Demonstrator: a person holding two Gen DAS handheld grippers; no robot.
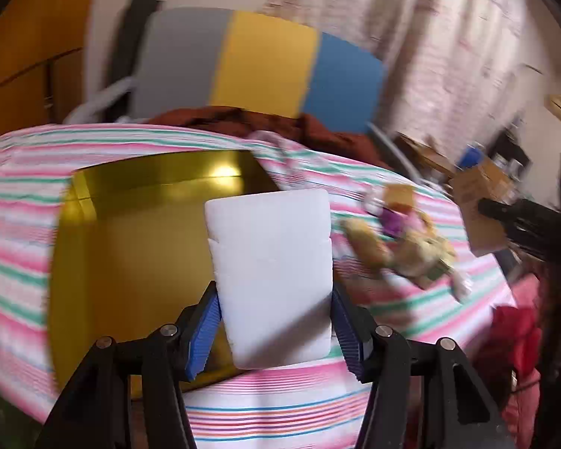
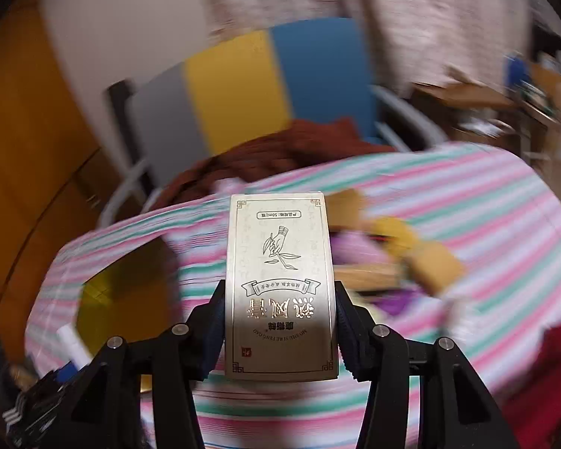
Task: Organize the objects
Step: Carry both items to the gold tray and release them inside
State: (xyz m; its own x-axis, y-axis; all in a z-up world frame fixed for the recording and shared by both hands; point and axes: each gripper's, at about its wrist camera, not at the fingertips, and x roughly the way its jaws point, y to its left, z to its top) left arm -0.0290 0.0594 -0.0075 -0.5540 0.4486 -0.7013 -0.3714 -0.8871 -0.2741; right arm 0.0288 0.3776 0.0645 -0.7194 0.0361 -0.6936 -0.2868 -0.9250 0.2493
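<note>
Left wrist view, grip: the left gripper (image 1: pixel 276 321) is clamped on a white foam block (image 1: pixel 271 273), blue ribbed pads (image 1: pixel 205 336) pressing its two side edges low down.
Left wrist view, block position: held upright between the fingers, lifted clear of the striped cloth (image 1: pixel 15 262) beneath.
Left wrist view, gold box (image 1: pixel 131 247): open and apparently empty, lying just ahead and to the left of the fingertips; the block overlaps its right edge.
Left wrist view, loose items (image 1: pixel 404 239): a blurred pile of small yellow and purple things, ahead and to the right.
Right wrist view, grip: the right gripper (image 2: pixel 278 331) is clenched on a cream carton (image 2: pixel 280 284) with gold print, pads on its long sides near the lower end.
Right wrist view, carton position: standing up between the fingers, above the cloth, printed face toward the camera.
Right wrist view, gold box (image 2: pixel 123 307): ahead and well to the left of the fingertips.
Step in hand, judged: carrying both pieces toward the box.
Doing it well: both views are smeared, so slow down; bring each piece over the opening, lower it flat before letting go, and enter one gripper at a time so they do not collide.
</note>
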